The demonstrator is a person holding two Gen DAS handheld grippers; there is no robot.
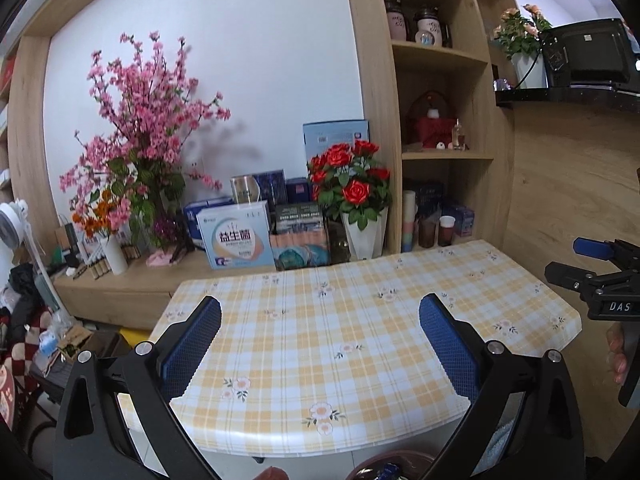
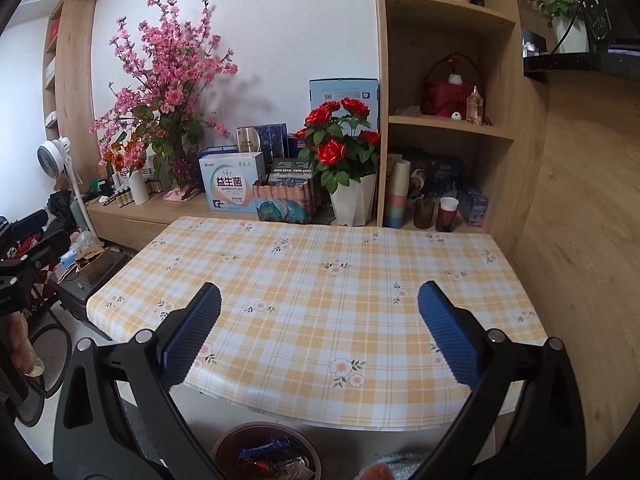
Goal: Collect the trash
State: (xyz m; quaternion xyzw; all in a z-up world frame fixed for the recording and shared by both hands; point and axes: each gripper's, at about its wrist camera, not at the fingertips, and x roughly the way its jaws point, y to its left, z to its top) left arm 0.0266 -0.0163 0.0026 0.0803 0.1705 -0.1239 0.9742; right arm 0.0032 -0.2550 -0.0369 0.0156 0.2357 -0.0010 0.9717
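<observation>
The left gripper [image 1: 320, 344] has its two fingers spread wide, with nothing between the blue, dotted rubber pads [image 1: 196, 344]. The right gripper [image 2: 320, 332] is spread the same way, also empty. Both hang over the near edge of the table [image 2: 320, 264], which is covered with a smooth, shiny cloth in yellow and white checks with small printed flowers.

The trash [image 2: 272, 456], some wrappers in blue and red, lies inside a round brown bin [image 2: 224, 440] on the floor, at 6 o'clock in the right wrist view, under the table's edge.

At 12 o'clock behind the table stand a white angular pot with red roses [image 2: 340, 144], cardboard boxes [image 2: 232, 184] and a wooden shelf unit [image 2: 444, 120].
</observation>
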